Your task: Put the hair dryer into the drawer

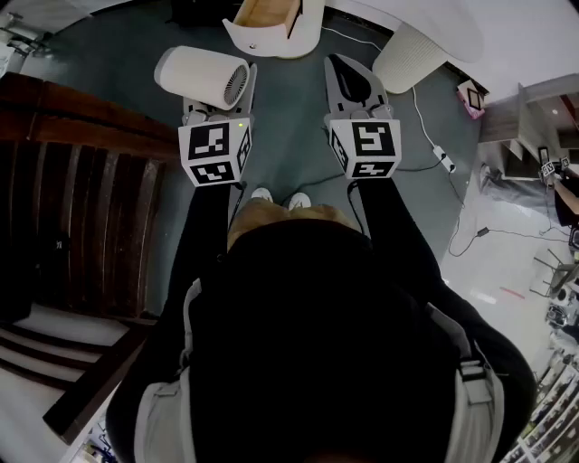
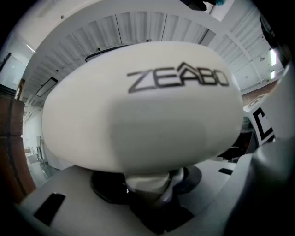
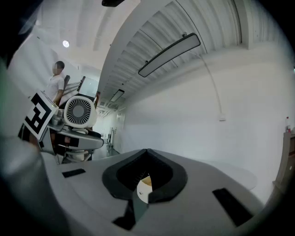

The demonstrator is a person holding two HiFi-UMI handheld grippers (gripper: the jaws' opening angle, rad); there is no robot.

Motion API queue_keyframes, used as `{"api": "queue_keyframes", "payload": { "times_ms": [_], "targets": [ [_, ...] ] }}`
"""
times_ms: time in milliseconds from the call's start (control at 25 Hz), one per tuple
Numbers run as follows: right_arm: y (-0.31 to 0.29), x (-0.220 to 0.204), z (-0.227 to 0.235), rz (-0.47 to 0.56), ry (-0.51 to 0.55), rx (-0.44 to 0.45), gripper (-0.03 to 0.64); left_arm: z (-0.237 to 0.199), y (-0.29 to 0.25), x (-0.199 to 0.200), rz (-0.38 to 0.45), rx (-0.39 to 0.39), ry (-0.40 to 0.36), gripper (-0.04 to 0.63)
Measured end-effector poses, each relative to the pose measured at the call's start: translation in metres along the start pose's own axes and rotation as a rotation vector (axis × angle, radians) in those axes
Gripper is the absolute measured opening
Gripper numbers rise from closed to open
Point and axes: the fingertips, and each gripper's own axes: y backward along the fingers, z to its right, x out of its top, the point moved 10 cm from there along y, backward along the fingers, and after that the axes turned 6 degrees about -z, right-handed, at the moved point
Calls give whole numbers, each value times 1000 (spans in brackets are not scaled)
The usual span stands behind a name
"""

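Cream-white hair dryer [image 1: 194, 74] is clamped by its handle in the left gripper [image 1: 220, 101], upper left. Right gripper [image 1: 353, 77] jaws are together, empty. Placement into the drawer [image 1: 271, 25], top centre, remains.

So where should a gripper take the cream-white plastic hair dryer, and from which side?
The narrow handle of the cream-white hair dryer, side-on beneath its barrel, as the left gripper holds it now. The barrel is wide, rounded and smooth; the handle fits between the jaws.
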Motion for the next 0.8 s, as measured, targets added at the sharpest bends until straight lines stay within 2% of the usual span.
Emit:
{"api": "queue_keyframes", "payload": {
  "times_ms": [480,800],
  "targets": [
    [11,-3,-8,20,-11,20,28,-1,13,-5,-5,-2,-4,212],
    [12,3,-9,64,51,17,28,-5,10,-9,-22,-38,0,213]
  ]
}}
